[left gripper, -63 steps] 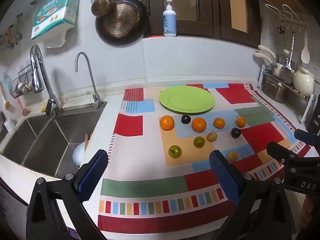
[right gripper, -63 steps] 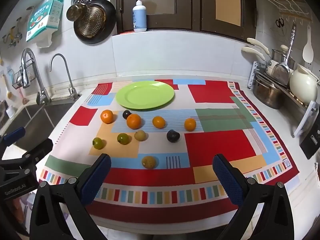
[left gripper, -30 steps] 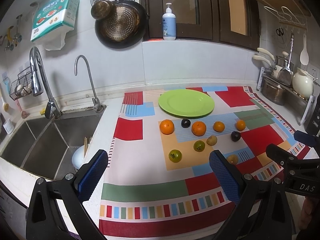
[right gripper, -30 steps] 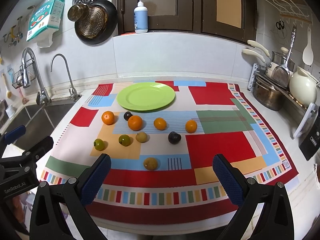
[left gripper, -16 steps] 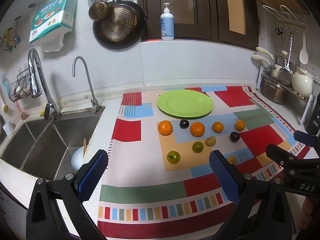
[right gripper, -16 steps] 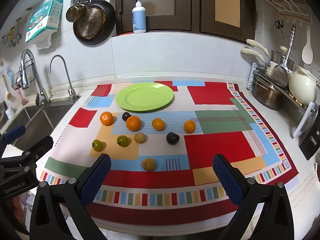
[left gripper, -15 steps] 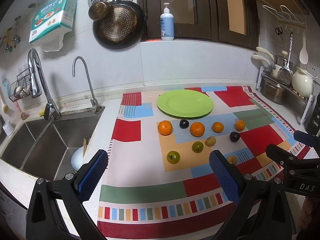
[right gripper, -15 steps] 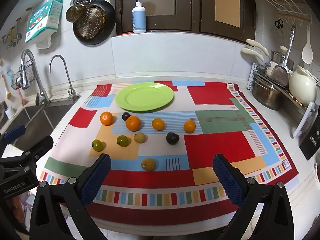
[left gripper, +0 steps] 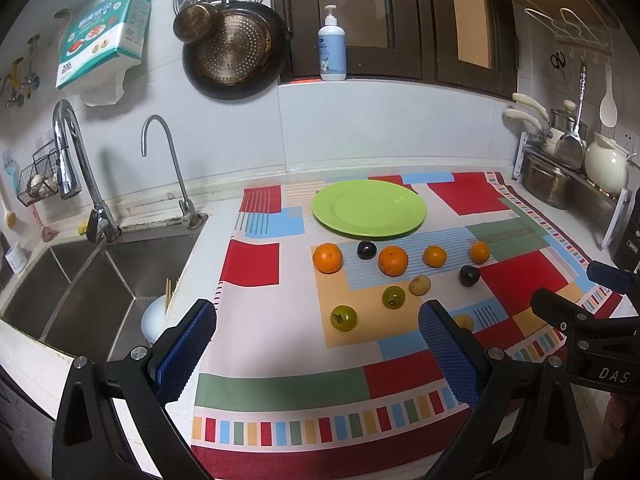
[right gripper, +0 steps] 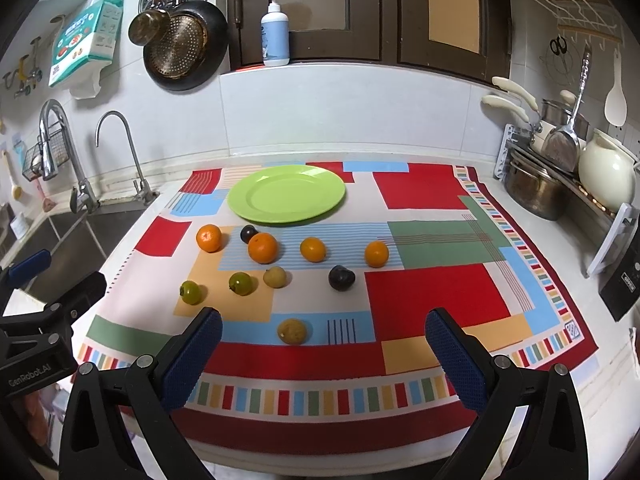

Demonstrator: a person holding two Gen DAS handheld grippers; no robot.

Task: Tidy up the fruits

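Observation:
An empty green plate (left gripper: 369, 208) (right gripper: 286, 193) sits at the back of a colourful patterned cloth (right gripper: 436, 284). In front of it lie several small fruits: oranges (right gripper: 262, 247) (left gripper: 327, 258), dark plums (right gripper: 341, 277) (left gripper: 366, 249), green ones (right gripper: 191, 292) (left gripper: 343, 318) and yellowish ones (right gripper: 292, 331) (left gripper: 419, 284). My left gripper (left gripper: 316, 344) is open and empty above the cloth's near left part. My right gripper (right gripper: 322, 340) is open and empty, just short of the nearest yellowish fruit.
A steel sink (left gripper: 80, 276) with two taps lies left of the cloth, a white bowl with chopsticks (left gripper: 154, 316) in it. Pots and a white kettle (right gripper: 604, 176) stand on a rack at the right. A pan (left gripper: 234, 56) hangs on the wall.
Both views have shifted only slightly; the fruits and plate have not moved, and both grippers stay open.

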